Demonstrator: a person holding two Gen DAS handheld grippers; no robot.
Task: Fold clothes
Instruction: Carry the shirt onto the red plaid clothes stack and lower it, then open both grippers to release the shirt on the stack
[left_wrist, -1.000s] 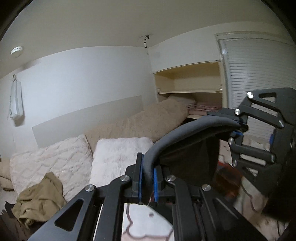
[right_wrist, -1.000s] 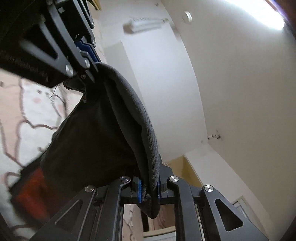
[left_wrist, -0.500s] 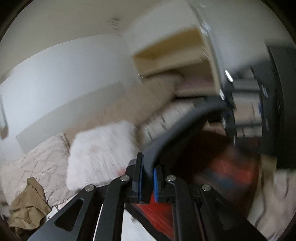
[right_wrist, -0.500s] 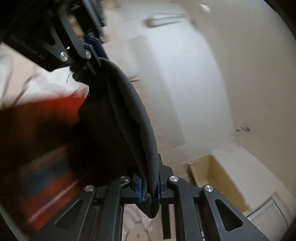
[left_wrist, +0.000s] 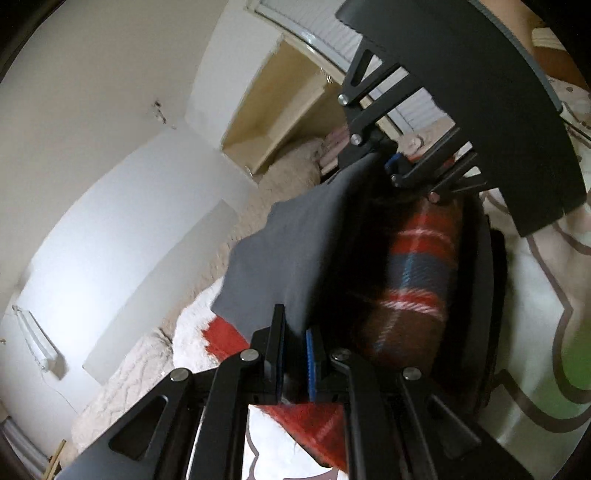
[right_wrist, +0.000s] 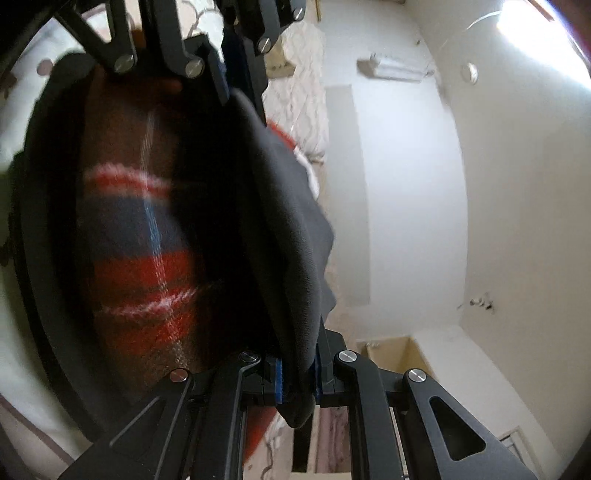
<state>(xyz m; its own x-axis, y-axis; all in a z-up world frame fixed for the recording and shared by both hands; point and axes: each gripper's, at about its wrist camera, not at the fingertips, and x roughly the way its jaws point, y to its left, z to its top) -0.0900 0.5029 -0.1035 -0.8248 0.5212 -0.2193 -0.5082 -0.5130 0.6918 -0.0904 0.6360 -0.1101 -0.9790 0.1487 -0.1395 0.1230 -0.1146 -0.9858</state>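
A dark grey garment (left_wrist: 295, 243) hangs stretched between both grippers, its hem gaping so I look into it. My left gripper (left_wrist: 293, 360) is shut on one end of that hem. My right gripper (right_wrist: 297, 373) is shut on the other end of the dark grey garment (right_wrist: 288, 236). In the left wrist view the right gripper (left_wrist: 384, 162) shows at the upper right; in the right wrist view the left gripper (right_wrist: 221, 74) shows at the top. A red, blue and white plaid cloth (left_wrist: 413, 280) lies beneath the opening, also seen blurred as the plaid cloth (right_wrist: 147, 266).
The bed cover (left_wrist: 546, 314) is white with brown outlines. Fluffy white and beige pillows (left_wrist: 140, 369) line the wall. An open cream shelf niche (left_wrist: 273, 118) and a slatted door (left_wrist: 325, 26) stand beyond. A wall lamp (right_wrist: 395, 70) hangs on the white wall.
Both grippers have dropped low towards the bed and rolled, still holding the grey garment. The plaid cloth now fills the space under the garment's opening.
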